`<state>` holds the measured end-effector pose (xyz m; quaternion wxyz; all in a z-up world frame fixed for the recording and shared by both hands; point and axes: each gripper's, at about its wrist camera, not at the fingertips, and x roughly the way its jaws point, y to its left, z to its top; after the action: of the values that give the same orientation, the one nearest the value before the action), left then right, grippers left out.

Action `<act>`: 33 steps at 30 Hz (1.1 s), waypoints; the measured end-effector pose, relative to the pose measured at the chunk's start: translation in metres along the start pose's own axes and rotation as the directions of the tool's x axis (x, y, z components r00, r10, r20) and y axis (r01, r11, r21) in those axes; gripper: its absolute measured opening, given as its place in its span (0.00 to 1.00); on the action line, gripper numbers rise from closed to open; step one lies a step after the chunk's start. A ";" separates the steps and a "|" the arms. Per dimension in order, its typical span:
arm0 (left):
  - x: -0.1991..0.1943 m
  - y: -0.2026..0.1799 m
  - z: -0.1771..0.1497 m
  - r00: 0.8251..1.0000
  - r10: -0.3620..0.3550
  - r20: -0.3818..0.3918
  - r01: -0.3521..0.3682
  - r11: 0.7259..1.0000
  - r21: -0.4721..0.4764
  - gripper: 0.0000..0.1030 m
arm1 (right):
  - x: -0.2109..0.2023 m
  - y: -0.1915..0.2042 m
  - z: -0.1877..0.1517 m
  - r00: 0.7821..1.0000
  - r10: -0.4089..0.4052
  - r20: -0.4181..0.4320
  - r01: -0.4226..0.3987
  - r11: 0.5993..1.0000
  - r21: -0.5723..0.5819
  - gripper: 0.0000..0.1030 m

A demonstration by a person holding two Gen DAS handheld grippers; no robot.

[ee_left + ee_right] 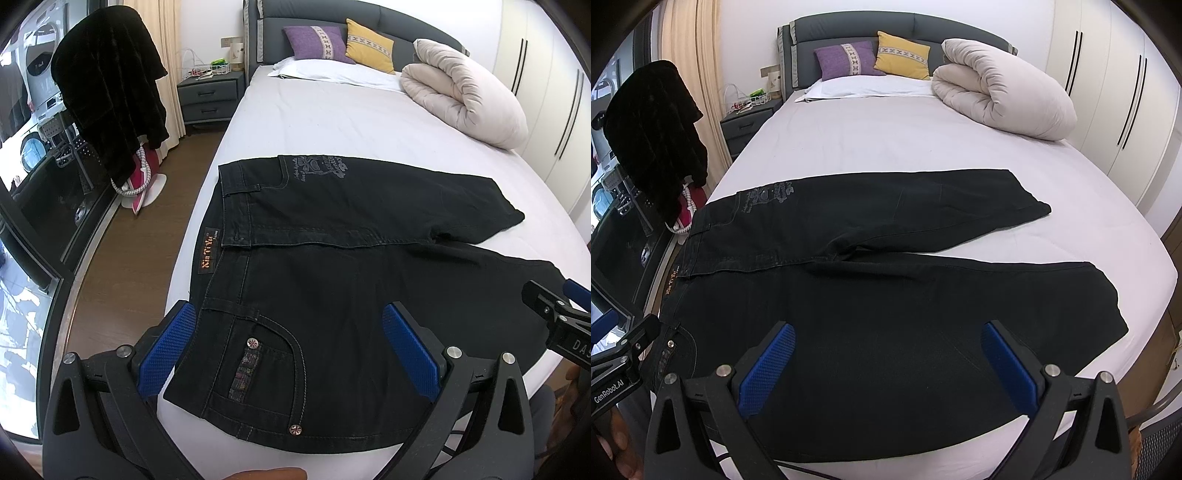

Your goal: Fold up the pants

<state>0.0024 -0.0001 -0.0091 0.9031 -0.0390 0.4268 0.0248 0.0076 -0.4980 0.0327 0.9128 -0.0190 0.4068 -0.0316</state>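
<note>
You are at the start of the fold — nothing is doubled over yet. The pair of black denim pants [332, 266] lies spread flat on the bed with the pale lilac sheet [314, 122], near its foot edge, both legs open in a narrow V.

The long axis of the pants runs across the bed, side to side. The waistband with its orange brand patch [205, 254] points to your left, toward the wooden floor; the two hems point right, toward the white wardrobe doors. The far leg ends at a hem [1034, 206], and the near leg ends closer to the bed's right edge.

Your left gripper [284, 354] hovers over the near hip pocket, jaws wide apart and holding nothing. Your right gripper [886, 369] hovers over the near thigh, jaws equally spread and empty.

The next move likely calls for pinching the near edge — waistband corner with the left, lower leg with the right — and carrying the near leg over onto the far one, keeping the cloth taut so the seams line up.
</note>
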 end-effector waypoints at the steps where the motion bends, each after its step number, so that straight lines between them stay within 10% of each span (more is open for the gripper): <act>1: 0.000 0.000 0.000 1.000 0.000 0.000 0.000 1.000 0.000 1.00 | 0.000 0.000 0.000 1.000 0.000 0.000 0.000 1.000 0.000 1.00; 33: 0.000 0.000 0.000 1.000 0.001 -0.002 -0.001 1.000 0.001 1.00 | 0.001 0.003 -0.001 1.000 -0.001 -0.004 0.001 1.000 -0.003 1.00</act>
<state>0.0027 -0.0003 -0.0087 0.9027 -0.0385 0.4279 0.0249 0.0078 -0.4955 0.0314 0.9119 -0.0204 0.4088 -0.0315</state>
